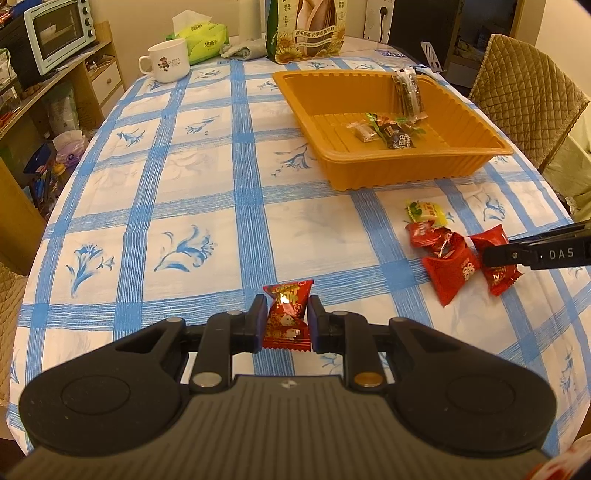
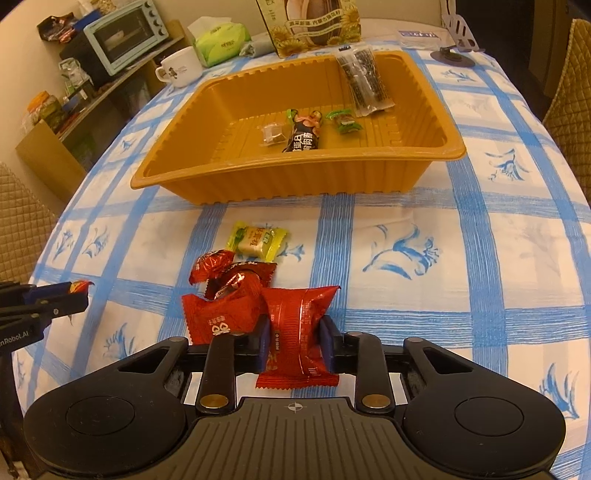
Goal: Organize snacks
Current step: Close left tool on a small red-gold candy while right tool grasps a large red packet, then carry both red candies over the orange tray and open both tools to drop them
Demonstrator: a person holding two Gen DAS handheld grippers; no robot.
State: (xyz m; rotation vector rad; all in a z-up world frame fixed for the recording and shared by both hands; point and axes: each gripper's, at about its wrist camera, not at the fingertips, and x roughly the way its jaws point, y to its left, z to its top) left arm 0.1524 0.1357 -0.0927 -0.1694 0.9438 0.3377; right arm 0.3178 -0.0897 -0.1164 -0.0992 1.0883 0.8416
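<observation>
Two claws (image 1: 285, 317) (image 2: 295, 341), two red packets (image 1: 286, 314) (image 2: 297, 332)

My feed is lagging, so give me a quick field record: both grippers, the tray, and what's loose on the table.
left gripper: shut on red patterned candy
right gripper: shut on red snack packet
orange tray: holds several small wrapped snacks and a dark stick pack
loose on tablecloth: yellow-green candy, two more red packets

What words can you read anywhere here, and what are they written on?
"DAS": on the right gripper finger.
"nRoboL.AI": partly cut off, on the left gripper body.
Chinese print on the sunflower seed bag, tissue pack and candy wrappers: too blurred to read.
</observation>
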